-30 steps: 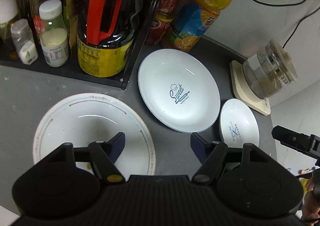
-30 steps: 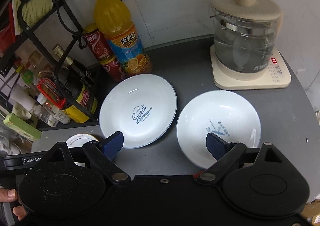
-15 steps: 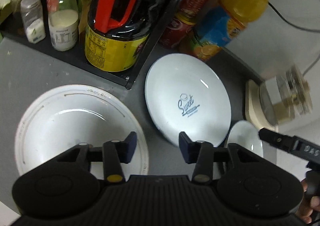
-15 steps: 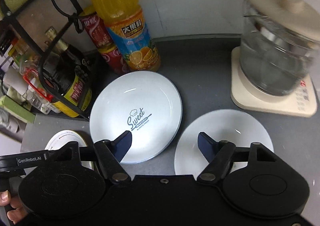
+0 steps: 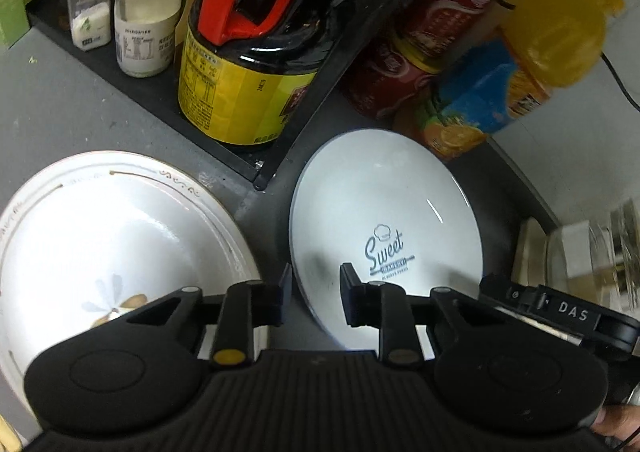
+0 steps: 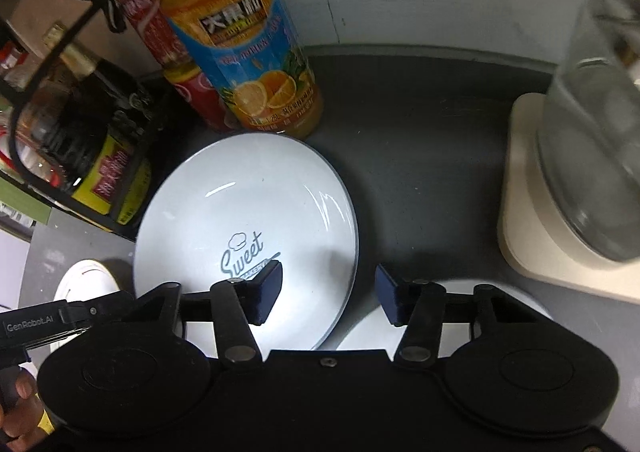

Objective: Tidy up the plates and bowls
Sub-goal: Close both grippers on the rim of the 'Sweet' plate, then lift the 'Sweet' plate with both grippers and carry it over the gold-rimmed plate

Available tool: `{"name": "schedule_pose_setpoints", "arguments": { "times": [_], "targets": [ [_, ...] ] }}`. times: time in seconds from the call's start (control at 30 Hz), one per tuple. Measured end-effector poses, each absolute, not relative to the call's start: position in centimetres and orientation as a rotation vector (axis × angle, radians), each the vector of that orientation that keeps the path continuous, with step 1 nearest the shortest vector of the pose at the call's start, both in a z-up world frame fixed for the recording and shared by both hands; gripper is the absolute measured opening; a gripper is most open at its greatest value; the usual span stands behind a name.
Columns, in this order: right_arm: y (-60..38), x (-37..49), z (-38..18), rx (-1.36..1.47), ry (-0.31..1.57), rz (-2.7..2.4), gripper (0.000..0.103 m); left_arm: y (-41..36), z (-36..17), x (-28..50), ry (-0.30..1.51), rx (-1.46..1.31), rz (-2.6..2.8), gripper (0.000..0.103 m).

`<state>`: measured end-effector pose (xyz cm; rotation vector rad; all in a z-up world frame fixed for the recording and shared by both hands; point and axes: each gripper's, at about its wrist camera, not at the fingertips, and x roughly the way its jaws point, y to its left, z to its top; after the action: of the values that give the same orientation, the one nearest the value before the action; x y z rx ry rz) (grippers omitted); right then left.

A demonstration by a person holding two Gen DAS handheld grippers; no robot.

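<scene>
On the grey countertop point(image 5: 60, 104), the leftmost item is the wide white plate with a gold scroll rim and a leaf motif point(image 5: 112, 240); it lies flat and apart from the other dishes. The left gripper point(image 5: 312, 284) stands over the left rim of the pale blue round plate printed "Sweet" point(image 5: 380, 212); its jaws are narrowly parted, one finger outside the rim and one over the plate's inside, so the rim sits in the gap; whether the pads touch the rim cannot be told, but the placement suits an edge pinch, since a flat plate offers no other hold. The right gripper point(image 6: 328, 288) is open and holds nothing; its left finger hangs over the "Sweet" plate, its right finger over bare counter beside a smaller white plate point(image 6: 452, 292), which is largely hidden beneath the gripper body. Behind stand a black wire rack of condiment jars point(image 5: 224, 148), an orange juice bottle point(image 6: 248, 64) and a glass kettle on a cream base point(image 6: 568, 212); these limit clearance, so any lift probably starts from the near edge.
</scene>
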<state>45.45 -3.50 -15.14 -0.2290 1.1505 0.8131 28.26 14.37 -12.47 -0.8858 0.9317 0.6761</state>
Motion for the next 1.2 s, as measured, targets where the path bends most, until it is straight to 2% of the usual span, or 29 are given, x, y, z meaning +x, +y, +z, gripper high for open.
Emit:
{"name": "schedule_pose_setpoints", "arguments": {
  "times": [0.17, 0.4, 0.57, 0.9, 1.2],
  "targets": [
    [-2.4, 47.0, -16.7, -0.259, 1.179, 0.821, 0.039, 14.6, -14.0, 28.6, 0.907, -0.940, 0.738, 0.019],
    [-1.5, 48.3, -18.4, -0.283, 1.203, 0.846, 0.032, 14.7, -14.6, 28.6, 0.867, -0.980, 0.794, 0.016],
    [-1.3, 48.7, -19.2, -0.290, 1.229, 0.862, 0.016, 15.5, -15.0, 28.0, 0.854, -1.042, 0.792, 0.012],
    [-1.4, 49.2, -19.5, -0.280, 1.233, 0.893, 0.015, 17.0, -14.3, 28.1, 0.866, -1.033, 0.772, 0.012],
    [-1.6, 49.6, -19.6, -0.260, 1.252, 0.899, 0.016, 16.4, -16.8, 29.1, 0.922, -1.077, 0.780, 0.008]
  ]
}}
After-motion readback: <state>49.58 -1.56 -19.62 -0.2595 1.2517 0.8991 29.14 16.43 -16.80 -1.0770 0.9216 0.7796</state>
